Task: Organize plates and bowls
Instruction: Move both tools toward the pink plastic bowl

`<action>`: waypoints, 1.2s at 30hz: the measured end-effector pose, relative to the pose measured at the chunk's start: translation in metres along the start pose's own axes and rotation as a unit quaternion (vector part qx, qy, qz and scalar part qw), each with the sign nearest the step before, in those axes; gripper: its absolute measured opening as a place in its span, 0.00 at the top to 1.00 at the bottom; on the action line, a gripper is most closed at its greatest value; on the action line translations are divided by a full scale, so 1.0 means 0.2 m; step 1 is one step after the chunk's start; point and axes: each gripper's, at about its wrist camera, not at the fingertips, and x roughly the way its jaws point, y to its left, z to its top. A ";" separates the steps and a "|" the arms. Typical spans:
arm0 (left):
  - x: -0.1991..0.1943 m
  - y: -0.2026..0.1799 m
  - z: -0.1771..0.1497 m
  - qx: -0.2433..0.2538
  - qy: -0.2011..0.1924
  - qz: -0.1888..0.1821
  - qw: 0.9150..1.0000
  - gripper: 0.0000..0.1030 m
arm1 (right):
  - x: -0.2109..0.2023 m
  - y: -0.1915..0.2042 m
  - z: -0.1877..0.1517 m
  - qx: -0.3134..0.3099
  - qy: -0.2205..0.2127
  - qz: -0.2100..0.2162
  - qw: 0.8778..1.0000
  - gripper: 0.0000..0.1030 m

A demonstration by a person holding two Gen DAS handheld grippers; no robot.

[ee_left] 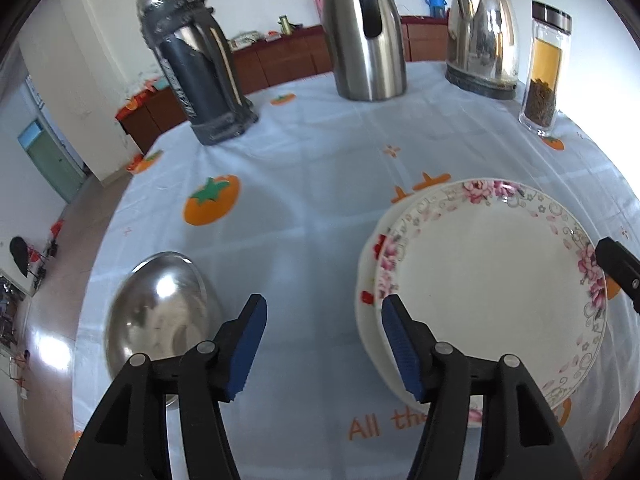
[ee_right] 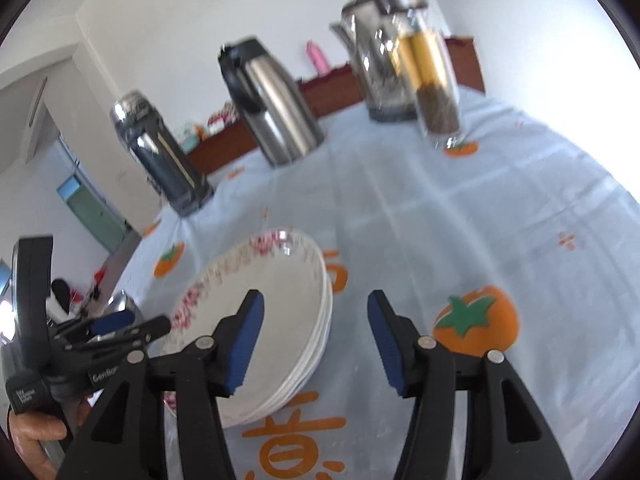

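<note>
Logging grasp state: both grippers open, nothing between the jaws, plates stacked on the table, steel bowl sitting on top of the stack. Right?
Not quite. The steel bowl is not on the plates; it sits apart from them on the tablecloth, as the left wrist view shows. The rest holds: left gripper and right gripper are open and empty.

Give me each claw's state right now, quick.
Left claw: open, nothing between its fingers.
Right claw: open, holding nothing, beside the stack of plates.
</note>
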 end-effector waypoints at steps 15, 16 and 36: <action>-0.19 0.08 -0.07 -0.032 -0.046 0.026 0.998 0.39 | -0.03 0.07 -0.03 -0.024 -0.028 -0.001 0.999 0.46; -0.22 0.09 -0.08 -0.034 -0.052 0.028 0.998 0.39 | -0.03 0.08 -0.03 -0.028 -0.031 -0.002 0.999 0.46; -0.36 0.17 -0.30 -0.071 -0.074 0.037 0.994 0.39 | -0.05 0.18 -0.12 -0.055 -0.027 -0.003 0.998 0.66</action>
